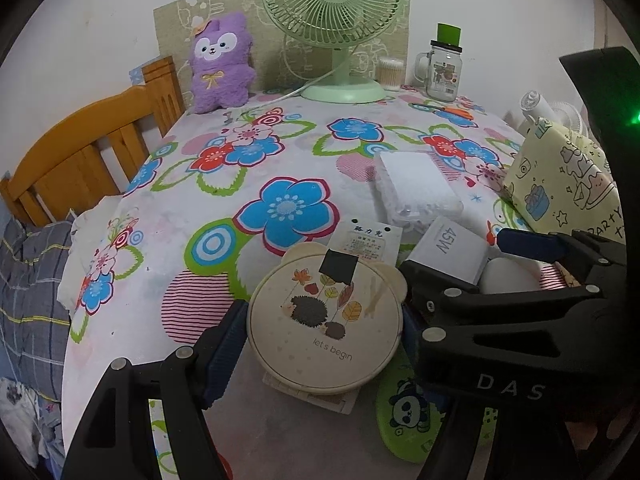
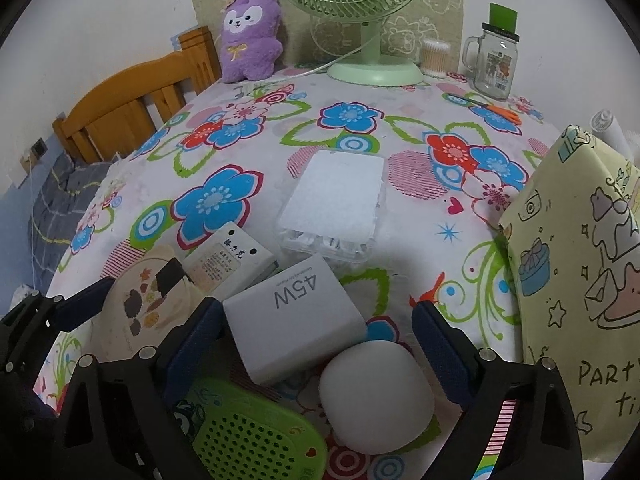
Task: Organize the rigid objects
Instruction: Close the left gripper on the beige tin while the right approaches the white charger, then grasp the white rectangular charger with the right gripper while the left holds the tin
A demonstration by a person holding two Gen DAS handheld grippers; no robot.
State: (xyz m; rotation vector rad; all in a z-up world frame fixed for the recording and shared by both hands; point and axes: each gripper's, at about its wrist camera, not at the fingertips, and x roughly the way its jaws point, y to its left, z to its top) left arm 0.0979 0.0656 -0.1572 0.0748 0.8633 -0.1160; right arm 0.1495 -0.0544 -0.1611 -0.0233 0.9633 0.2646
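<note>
A round hedgehog-print tin [image 1: 324,328] sits pinched in the left claw [image 1: 322,332] at the near edge of the flowered worktop [image 1: 280,152]. Just right, the right claw [image 2: 318,336] stands spread around a white egg-shaped case [image 2: 376,396] and white charger box [image 2: 296,316]. Closing could catch both and knock the box askew.

A round cream hedgehog-print case [image 1: 324,328] lies flat between the left gripper [image 1: 324,330] fingers. A white 45W box [image 2: 294,318] and white rounded case [image 2: 376,394] lie between the right gripper [image 2: 320,330] fingers.
</note>
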